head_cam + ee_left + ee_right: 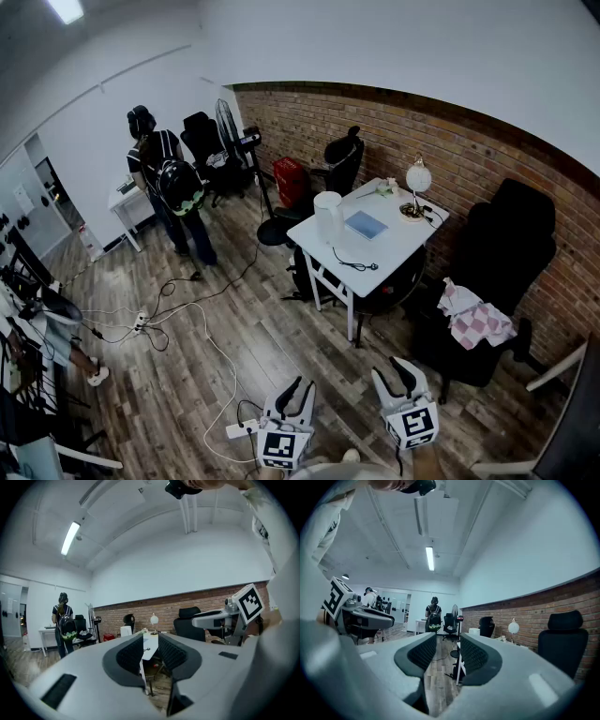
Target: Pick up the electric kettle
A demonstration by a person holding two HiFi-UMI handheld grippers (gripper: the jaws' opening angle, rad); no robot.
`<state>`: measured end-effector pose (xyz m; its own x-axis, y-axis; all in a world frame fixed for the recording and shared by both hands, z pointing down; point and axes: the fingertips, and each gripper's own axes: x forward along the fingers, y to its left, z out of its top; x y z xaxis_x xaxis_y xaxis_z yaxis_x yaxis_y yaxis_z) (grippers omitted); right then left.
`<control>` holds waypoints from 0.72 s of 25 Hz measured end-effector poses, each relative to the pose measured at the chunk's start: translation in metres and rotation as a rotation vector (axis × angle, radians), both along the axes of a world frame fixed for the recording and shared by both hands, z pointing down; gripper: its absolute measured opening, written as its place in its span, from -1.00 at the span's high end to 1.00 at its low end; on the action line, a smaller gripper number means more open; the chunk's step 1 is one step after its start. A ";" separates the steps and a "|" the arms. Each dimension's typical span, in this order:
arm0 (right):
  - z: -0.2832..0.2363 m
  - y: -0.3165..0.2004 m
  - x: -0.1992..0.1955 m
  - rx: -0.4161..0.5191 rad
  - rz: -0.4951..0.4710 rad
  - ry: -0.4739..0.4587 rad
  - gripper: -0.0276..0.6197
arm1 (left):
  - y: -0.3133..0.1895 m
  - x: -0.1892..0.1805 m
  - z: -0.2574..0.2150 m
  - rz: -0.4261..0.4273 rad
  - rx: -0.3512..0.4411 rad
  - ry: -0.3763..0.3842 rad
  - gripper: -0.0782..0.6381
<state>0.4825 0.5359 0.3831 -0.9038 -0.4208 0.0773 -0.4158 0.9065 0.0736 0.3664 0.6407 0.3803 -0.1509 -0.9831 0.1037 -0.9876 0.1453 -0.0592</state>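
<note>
The white electric kettle point(328, 217) stands upright on the near-left part of a white table point(394, 246) by the brick wall. It shows small and far off in the left gripper view point(125, 631) and the right gripper view point(474, 631). Both grippers hang low at the bottom of the head view, well short of the table. My left gripper point(304, 382) point(150, 641) has its jaws drawn close together with nothing between them. My right gripper point(392, 367) point(448, 641) stands open and empty. Each gripper shows at the edge of the other's view.
On the table lie a blue book point(366, 225), a black cord and a round white lamp point(417, 178). Black office chairs ring it, one bearing a checked cloth point(478, 319). Cables and a power strip point(141, 323) trail over the wood floor. A person with a backpack point(173, 187) stands far left.
</note>
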 end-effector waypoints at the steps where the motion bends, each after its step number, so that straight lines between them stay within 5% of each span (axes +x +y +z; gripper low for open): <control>1: 0.001 -0.003 0.001 -0.004 -0.005 -0.001 0.44 | -0.004 0.002 -0.001 0.000 0.013 -0.010 0.50; 18: 0.011 -0.043 -0.012 -0.034 -0.053 0.014 0.44 | -0.055 -0.005 0.006 -0.034 0.005 -0.044 0.50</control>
<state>0.4708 0.4933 0.3941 -0.9237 -0.3690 0.1033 -0.3659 0.9294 0.0478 0.3618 0.5860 0.3867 -0.1889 -0.9777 0.0914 -0.9785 0.1795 -0.1019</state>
